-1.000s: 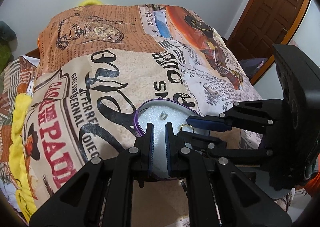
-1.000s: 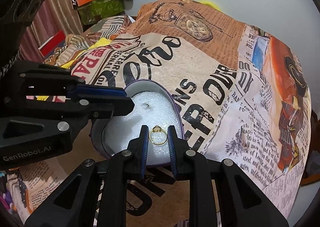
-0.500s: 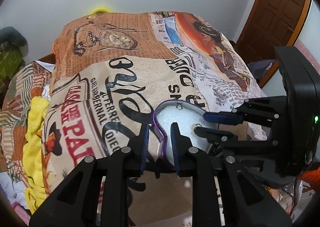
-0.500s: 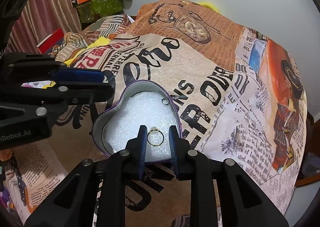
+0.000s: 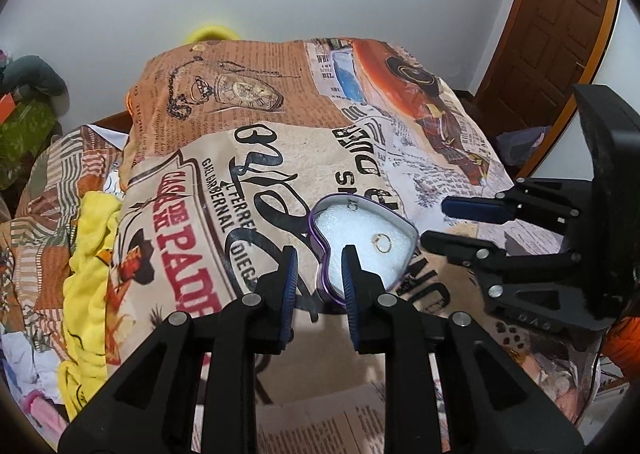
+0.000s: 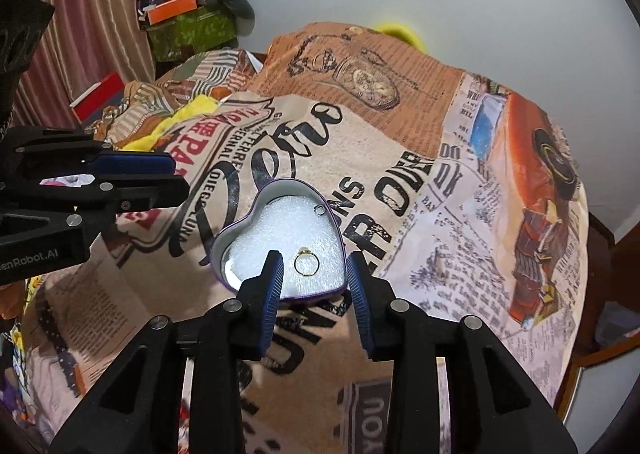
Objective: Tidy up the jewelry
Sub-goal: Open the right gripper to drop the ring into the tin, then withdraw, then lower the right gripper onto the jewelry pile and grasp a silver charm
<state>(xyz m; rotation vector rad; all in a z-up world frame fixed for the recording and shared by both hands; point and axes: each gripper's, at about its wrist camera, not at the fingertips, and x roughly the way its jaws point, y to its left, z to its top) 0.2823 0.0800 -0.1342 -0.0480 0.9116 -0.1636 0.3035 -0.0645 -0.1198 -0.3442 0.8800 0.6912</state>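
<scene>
A purple heart-shaped tin lined with white foam lies on the printed bedspread. A gold ring lies flat on the foam. A small silver ring sits at the tin's far rim. My left gripper hovers open over the tin's left lobe, pads touching nothing. My right gripper hangs above the gold ring; its jaws are opening and the ring lies free below them.
A yellow cloth is bunched along the bed's left side. A wooden door stands at the right. A green box with an orange box on top, a red box and a striped curtain fill the left corner.
Both grippers have risen and pulled back from the tin, and both sets of jaws have widened. The gold ring stays on the foam, free of the right fingers.
</scene>
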